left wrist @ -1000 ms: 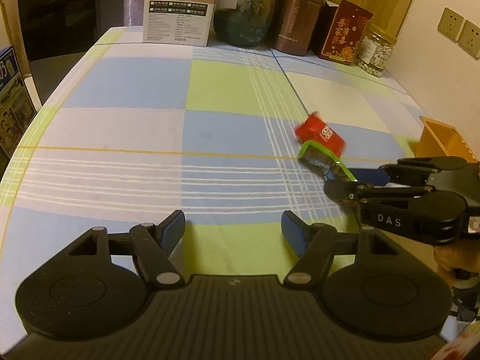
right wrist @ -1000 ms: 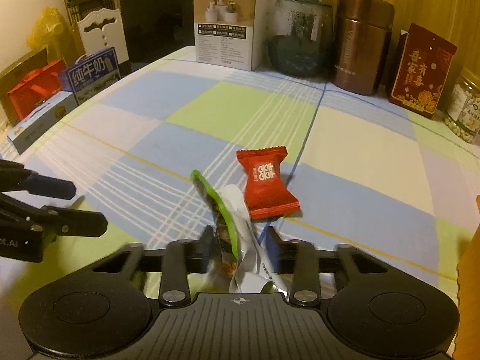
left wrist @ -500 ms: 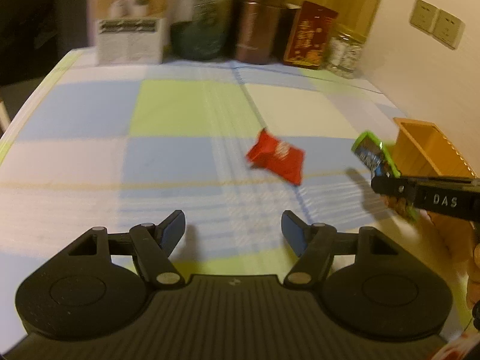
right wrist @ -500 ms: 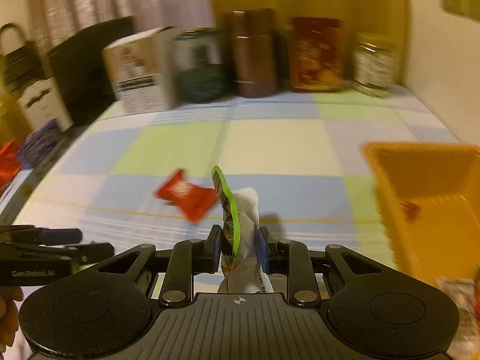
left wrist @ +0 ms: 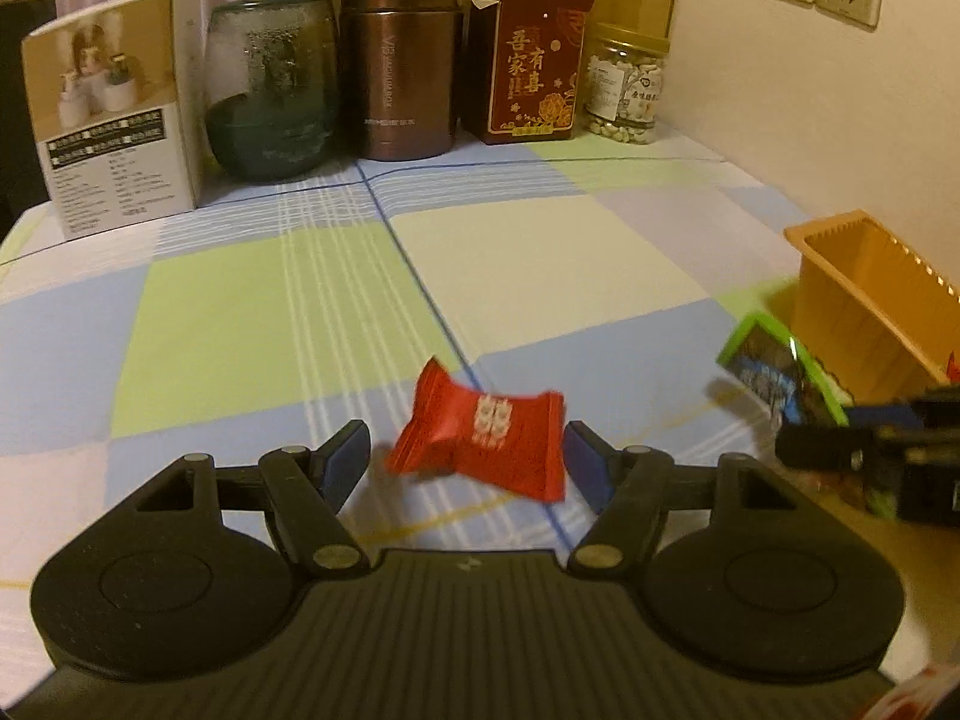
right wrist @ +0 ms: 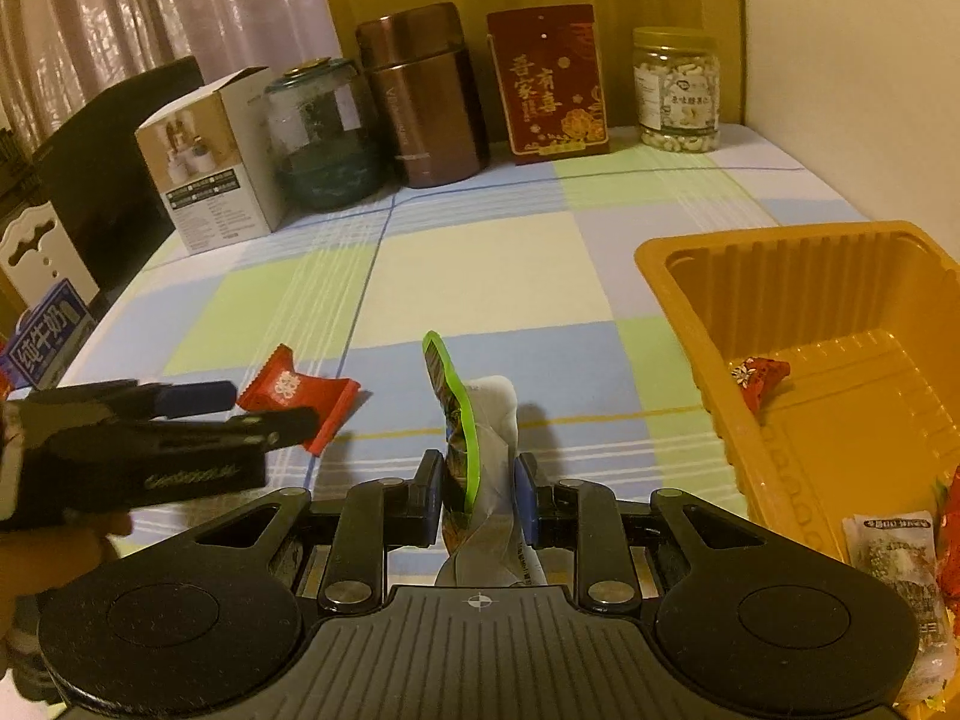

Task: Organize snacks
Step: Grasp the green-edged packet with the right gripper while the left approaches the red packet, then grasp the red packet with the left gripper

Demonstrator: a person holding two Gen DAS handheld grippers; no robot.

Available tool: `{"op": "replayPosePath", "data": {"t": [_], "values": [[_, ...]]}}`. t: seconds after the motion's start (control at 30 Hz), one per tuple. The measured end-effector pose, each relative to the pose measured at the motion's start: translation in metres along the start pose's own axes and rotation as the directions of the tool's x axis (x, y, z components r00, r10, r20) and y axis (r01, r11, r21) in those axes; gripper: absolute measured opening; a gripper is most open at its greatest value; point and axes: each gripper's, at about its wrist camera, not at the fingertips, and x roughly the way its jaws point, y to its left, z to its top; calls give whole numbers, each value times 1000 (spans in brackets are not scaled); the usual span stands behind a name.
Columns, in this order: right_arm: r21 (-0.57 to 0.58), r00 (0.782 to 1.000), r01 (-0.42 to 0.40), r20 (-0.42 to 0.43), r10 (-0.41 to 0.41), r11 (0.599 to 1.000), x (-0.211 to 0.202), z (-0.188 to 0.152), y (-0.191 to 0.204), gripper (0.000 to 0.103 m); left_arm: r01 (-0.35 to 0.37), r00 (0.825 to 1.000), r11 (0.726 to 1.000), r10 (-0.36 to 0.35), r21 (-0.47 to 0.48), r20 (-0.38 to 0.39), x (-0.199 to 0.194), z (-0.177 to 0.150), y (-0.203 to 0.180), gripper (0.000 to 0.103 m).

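Observation:
A red candy packet [left wrist: 480,429] [right wrist: 297,390] lies on the checked tablecloth, just between the spread fingers of my left gripper [left wrist: 468,459], which is open and not pressing on it. My right gripper [right wrist: 477,495] is shut on a green-edged snack packet [right wrist: 459,420] [left wrist: 774,369], held upright above the cloth just left of the orange tray [right wrist: 690,252] [left wrist: 840,276]. The tray holds a red wrapped sweet [right wrist: 759,378] and a pale packet [right wrist: 894,546]. The left gripper shows at the left of the right wrist view [right wrist: 210,408].
Along the back edge stand a white carton [left wrist: 114,114], a dark glass jar [left wrist: 270,84], a brown metal canister [left wrist: 402,54], a red gift box [left wrist: 534,60] and a jar of nuts [left wrist: 624,90]. A wall runs on the right. A blue milk box [right wrist: 48,339] sits off the left side.
My left gripper moved in on the red candy packet until it lies between the open fingers. My right gripper carried the green-edged packet rightwards to the orange tray's side.

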Motion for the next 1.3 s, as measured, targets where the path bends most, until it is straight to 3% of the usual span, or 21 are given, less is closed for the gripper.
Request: {"op": "replayPosePath", "data": {"t": [0.1,0.17,0.27,0.4,0.57,0.77,0.97,1.1,1.13,1.23,1.3], "values": [[2,1000,0,-4,0,1000,2,-1,-1,26,23,1000,1000,-23,-7,-15,8,6,-1,61],[3,1000,0,-5,0,1000,2,-1,-1,26,21,999,1000,-22,-10,-29,10,7,-1,48],[1,1000,-1,-5,1,1000,3,-1,-1,26,27,999,1000,-28,-4,-46,8,8,-4,39],[3,1000,-2,-4,2,1000,2,-1,-1,26,25,997,1000,-25,-9,-69,-2,4,-9,34],[-5,1000,-1,5,1,1000,-4,-3,1,26,4,997,995,-12,-103,-74,-28,-8,-8,26],[0,1000,-12,6,12,1000,-26,-14,10,26,-14,997,985,0,-171,-82,-66,-32,-12,22],[42,999,-42,-14,42,998,-60,-38,19,26,-16,995,965,-11,-261,-100,-112,-62,-21,22],[67,998,-53,-27,55,996,-79,-55,24,26,-10,991,969,-24,-246,-135,-130,-82,-37,22],[69,998,-54,-28,56,996,-82,-57,25,26,-7,989,975,-26,-223,-145,-133,-86,-41,27],[70,998,-54,-28,56,996,-91,-63,26,26,-11,986,996,-3,-85,-165,-141,-91,-51,56],[70,998,-51,-27,53,996,-94,-65,25,26,-29,989,999,36,45,-146,-146,-93,-57,58]]}}
